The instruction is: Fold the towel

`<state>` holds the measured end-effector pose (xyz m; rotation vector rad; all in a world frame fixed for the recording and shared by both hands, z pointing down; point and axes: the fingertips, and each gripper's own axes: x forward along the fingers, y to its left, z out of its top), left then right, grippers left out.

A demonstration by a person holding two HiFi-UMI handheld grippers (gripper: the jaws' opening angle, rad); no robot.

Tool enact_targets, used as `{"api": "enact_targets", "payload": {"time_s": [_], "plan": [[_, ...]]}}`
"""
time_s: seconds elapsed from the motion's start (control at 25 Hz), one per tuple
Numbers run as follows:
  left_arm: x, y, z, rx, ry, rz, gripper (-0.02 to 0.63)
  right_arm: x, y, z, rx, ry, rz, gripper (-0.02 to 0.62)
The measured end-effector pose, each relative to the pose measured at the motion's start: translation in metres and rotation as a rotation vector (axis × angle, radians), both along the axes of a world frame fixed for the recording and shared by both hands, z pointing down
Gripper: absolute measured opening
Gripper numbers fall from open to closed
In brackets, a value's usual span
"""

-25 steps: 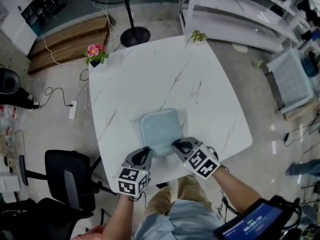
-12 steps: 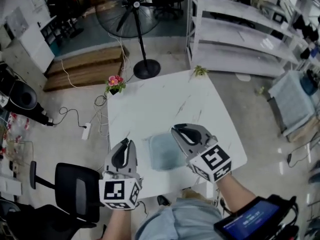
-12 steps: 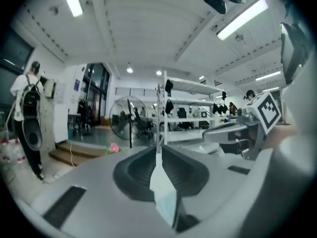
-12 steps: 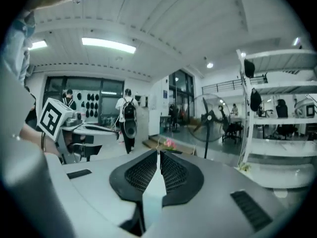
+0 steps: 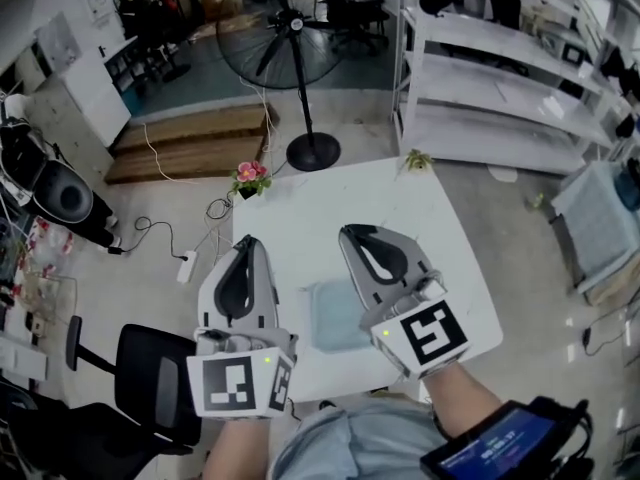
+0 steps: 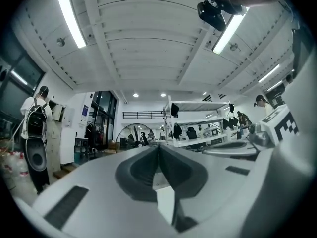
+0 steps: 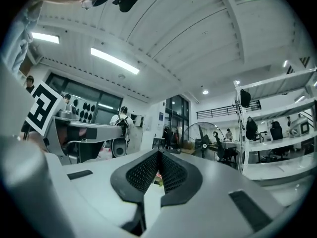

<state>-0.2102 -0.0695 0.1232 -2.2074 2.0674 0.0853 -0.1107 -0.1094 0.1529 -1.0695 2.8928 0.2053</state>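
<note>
"Two claws in sight. How do they stand?"

"Both are held up off the counter [image 5: 385, 200] and point out across the room. The left claw [image 5: 249, 242] has its jaws pressed together; they have just drawn shut. In the left gripper view the dark pads [image 6: 148, 168] meet in one line, with nothing between them."

"And the right one?"

"It's the same for the right claw [image 5: 352, 234]. In the right gripper view its ribbed pads [image 7: 144, 174] touch along their length and the jaws are closed on nothing. They too have only just come together."

"Where is the towel, then?"

"The towel [image 5: 338, 316] lies flat on the white, grey-veined counter, close to the edge nearest the person. It is a pale blue-green, squarish pad. In the head view it shows between the two claws, and neither one touches it."

"Anything else on the counter?"

"A small pot of pink flowers [image 5: 250, 176] stands at the far left corner, and a little green plant [image 5: 416, 160] at the far right corner. Both are well apart from the towel."

"And around it?"

"A standing fan [image 5: 290, 30] is on the floor beyond the counter. White shelving [image 5: 490, 98] stands to the right, and a black chair [image 5: 148, 380] at the near left."
</note>
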Motion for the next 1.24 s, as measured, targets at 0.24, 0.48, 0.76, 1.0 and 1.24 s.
{"api": "enact_targets", "payload": {"time_s": [0.24, 0.48, 0.76, 1.0, 1.24], "plan": [[0.001, -0.002, 0.008, -0.01, 0.002, -0.02, 0.011, 0.001, -0.004, 0.005, -0.023, -0.006, -0.008, 0.012], [0.003, -0.005, 0.01, -0.014, -0.006, -0.023, 0.011, -0.001, -0.003, -0.001, 0.016, -0.005, -0.006, 0.012], [0.004, -0.007, 0.012, -0.011, -0.006, -0.029, 0.011, -0.002, -0.005, 0.0, 0.019, -0.003, -0.018, 0.012], [0.004, -0.008, 0.011, -0.008, -0.011, -0.034, 0.011, -0.005, -0.006, -0.001, 0.024, -0.001, -0.025, 0.012], [0.004, -0.009, 0.011, -0.009, -0.015, -0.034, 0.009, -0.005, -0.007, -0.003, 0.028, -0.002, -0.022, 0.012]]}}
